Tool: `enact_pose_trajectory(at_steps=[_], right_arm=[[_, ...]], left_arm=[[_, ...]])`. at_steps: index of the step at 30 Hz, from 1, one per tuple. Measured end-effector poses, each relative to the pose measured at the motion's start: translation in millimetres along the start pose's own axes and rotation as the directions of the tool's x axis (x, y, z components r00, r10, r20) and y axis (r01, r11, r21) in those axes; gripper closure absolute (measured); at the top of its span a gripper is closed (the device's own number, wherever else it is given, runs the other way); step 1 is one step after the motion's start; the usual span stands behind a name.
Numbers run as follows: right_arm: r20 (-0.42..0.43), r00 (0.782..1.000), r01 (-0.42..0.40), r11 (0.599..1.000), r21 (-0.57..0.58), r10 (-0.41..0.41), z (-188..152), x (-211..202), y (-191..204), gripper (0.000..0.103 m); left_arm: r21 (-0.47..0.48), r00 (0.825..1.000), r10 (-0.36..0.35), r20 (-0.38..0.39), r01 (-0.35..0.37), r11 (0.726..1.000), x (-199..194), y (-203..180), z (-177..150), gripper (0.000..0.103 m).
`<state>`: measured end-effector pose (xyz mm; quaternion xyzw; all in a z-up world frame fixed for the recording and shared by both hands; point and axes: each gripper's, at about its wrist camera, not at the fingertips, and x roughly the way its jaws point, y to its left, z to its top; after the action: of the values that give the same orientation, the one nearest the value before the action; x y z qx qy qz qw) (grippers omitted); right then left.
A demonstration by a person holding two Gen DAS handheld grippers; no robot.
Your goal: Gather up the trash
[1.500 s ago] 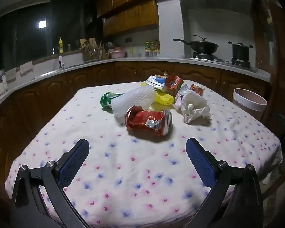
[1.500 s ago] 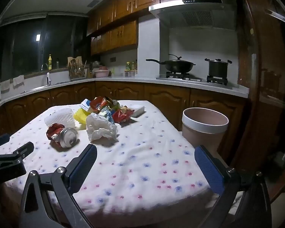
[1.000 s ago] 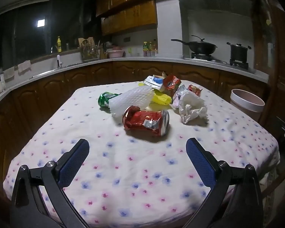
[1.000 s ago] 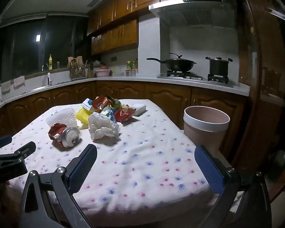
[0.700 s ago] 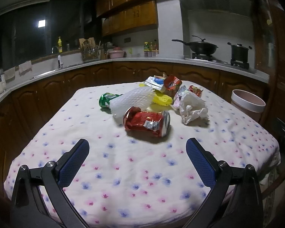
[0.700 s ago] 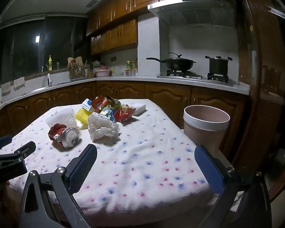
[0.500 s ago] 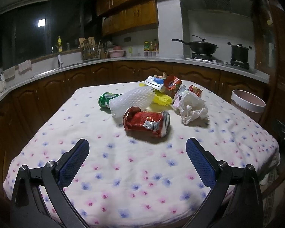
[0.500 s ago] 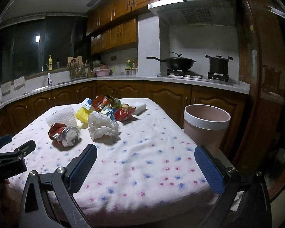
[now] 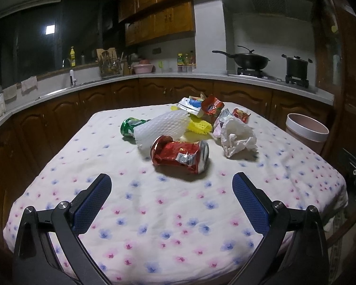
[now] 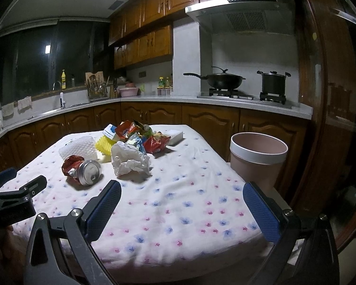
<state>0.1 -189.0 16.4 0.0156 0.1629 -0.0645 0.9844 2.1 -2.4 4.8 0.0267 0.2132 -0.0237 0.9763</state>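
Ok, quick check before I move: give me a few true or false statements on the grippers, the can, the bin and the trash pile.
1. Both the left gripper and the right gripper are open and empty. True.
2. The red can stands upright. False: it lies crushed on its side.
3. The bin stands beside the table. True.
4. The crumpled white paper is already in the bin. False: it lies on the table.

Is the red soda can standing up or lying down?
Lying down. The crushed red can rests on its side on the flowered tablecloth, its round silver end facing sideways.
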Motion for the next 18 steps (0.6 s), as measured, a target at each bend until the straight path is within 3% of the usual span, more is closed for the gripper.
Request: enact_pose_trajectory(at_steps=[18], right_arm=[[0.012,1.0,-0.014,1.0,-0.008,0.014,4.8,-4.0,5.1,0.0]], left_arm=[[-0.004,1.0,-0.004,0.018,0.004,1.0,-4.5,1.6,1.9,0.0]])
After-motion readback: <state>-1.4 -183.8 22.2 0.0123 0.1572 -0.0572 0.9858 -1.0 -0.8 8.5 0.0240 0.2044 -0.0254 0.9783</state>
